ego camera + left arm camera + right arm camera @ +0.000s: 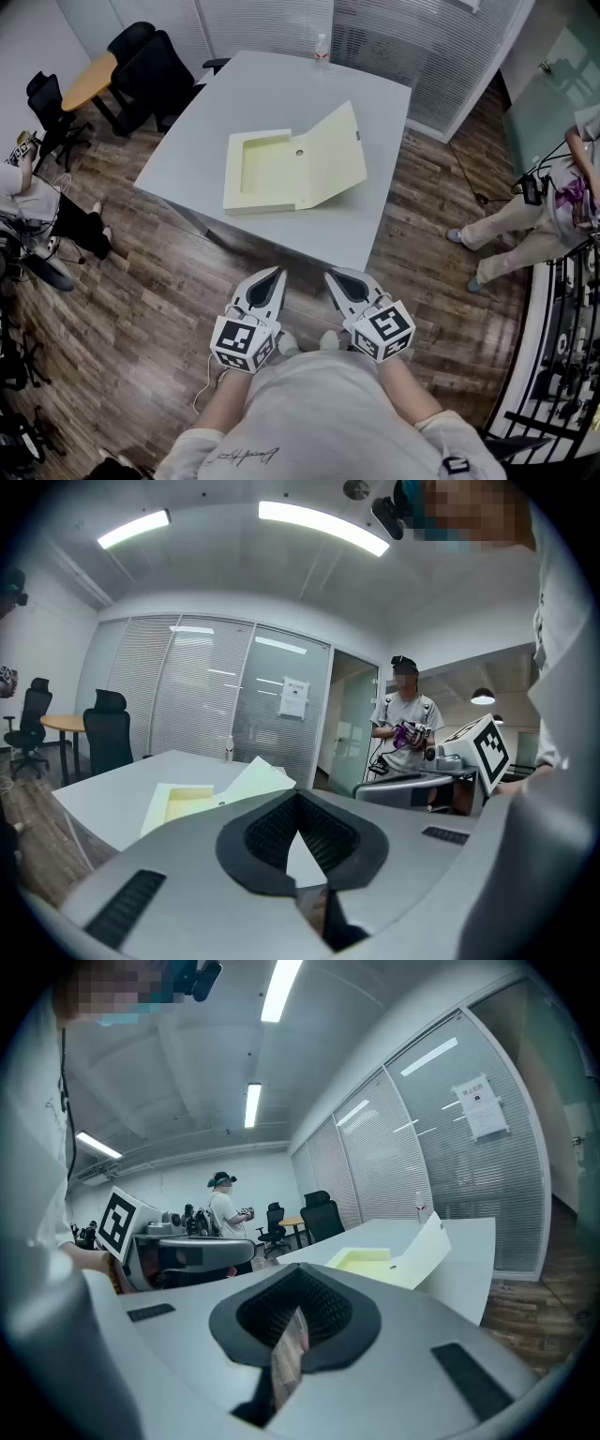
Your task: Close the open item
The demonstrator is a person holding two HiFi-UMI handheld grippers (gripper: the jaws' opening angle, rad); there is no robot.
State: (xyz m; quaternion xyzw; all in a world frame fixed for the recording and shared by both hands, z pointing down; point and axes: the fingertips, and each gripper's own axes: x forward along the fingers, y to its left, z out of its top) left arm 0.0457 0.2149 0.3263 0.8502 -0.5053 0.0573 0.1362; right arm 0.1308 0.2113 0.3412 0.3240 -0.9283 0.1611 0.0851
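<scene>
Pale-yellow cardboard box file [272,173], lid raised, centre of white table [281,84] | left gripper [275,279], right gripper [336,281]: jaws together, empty, well short of it | step: approach; next I press lid down.

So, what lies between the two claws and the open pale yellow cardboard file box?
Nothing stands there: only bare white table in front of the file box and dark wooden floor, as the head view shows.

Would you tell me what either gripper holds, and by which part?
Nothing: left gripper and right gripper are shut and empty, away from the open pale-yellow cardboard file box.
</scene>
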